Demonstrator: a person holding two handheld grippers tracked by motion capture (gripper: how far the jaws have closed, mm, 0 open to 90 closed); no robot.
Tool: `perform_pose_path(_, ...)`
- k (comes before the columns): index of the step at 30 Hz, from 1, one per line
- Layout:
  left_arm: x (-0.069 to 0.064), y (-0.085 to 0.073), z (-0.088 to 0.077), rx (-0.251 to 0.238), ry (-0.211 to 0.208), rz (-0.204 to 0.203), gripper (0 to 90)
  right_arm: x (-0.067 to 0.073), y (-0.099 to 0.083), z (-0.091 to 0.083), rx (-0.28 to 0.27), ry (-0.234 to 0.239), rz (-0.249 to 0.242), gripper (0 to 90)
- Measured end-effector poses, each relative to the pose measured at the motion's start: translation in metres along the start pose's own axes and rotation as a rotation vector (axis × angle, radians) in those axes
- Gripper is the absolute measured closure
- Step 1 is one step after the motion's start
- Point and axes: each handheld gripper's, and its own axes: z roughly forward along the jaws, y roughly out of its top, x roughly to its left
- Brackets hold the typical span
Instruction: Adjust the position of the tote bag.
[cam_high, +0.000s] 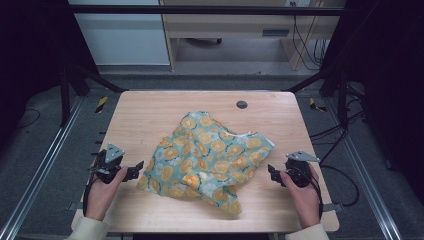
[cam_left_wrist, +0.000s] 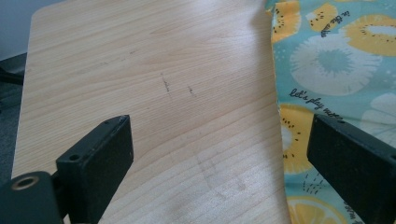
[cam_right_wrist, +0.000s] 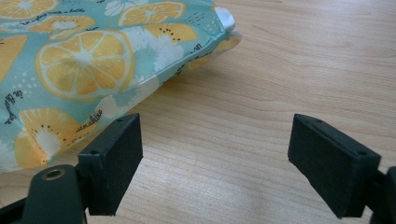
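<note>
Both hands enter at the near table (cam_high: 150, 107) edge. The fruit-print cloth (cam_high: 210, 157) lies crumpled between the grippers, long axis running left gripper (cam_high: 136, 169) to right gripper (cam_high: 272, 172). Both jaws stand open, empty; the left is nearer its hem.

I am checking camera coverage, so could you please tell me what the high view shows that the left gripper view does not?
High view: the whole crumpled cloth, both hands with the left gripper and right gripper flanking it, and a dark round hole near the table's far edge. Left gripper view: small printed lettering on the cloth, faint pencil marks on the wood, and the open jaws with nothing between them. Both: the fruit-patterned cloth lying on the wooden table.
</note>
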Motion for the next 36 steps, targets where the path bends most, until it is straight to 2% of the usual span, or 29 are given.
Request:
perform_pose_path(14, -0.001, 0.0, 0.0, 0.001, 0.002, 0.004, 7.2, 0.002, 0.006, 0.002, -0.005, 0.028, 0.018, 16.5)
perform_pose_path(20, -0.001, -0.001, 0.001, 0.008, 0.008, 0.004, 7.2, 0.007, 0.032, 0.006, -0.023, 0.037, -0.024, 15.2)
perform_pose_path(21, -0.001, -0.001, 0.001, 0.008, 0.008, 0.004, 7.2, 0.007, 0.032, 0.006, -0.023, 0.037, -0.024, 15.2)
perform_pose_path(22, -0.001, -0.001, 0.001, 0.009, 0.01, 0.005, 7.2, 0.008, 0.044, 0.008, -0.036, 0.035, -0.036, 15.2)
perform_pose_path(25, -0.001, -0.002, 0.0, 0.013, 0.01, 0.011, 7.2, 0.008, 0.063, 0.017, -0.036, 0.032, -0.049, 14.4)
perform_pose_path(29, -0.002, -0.002, 0.0, 0.011, 0.009, 0.013, 7.2, 0.004, 0.079, 0.039, 0.005, 0.029, -0.03, 12.8)
perform_pose_path(31, -0.002, -0.001, 0.0, 0.011, 0.009, 0.015, 7.2, -0.001, 0.08, 0.051, 0.048, 0.032, 0.003, 11.7)
perform_pose_path(33, -0.003, -0.001, 0.0, 0.01, 0.009, 0.016, 7.2, -0.007, 0.078, 0.063, 0.093, 0.046, 0.057, 10.9)
perform_pose_path(36, -0.004, -0.001, 0.0, 0.011, 0.007, 0.02, 7.2, -0.012, 0.072, 0.074, 0.156, 0.061, 0.106, 10.1)
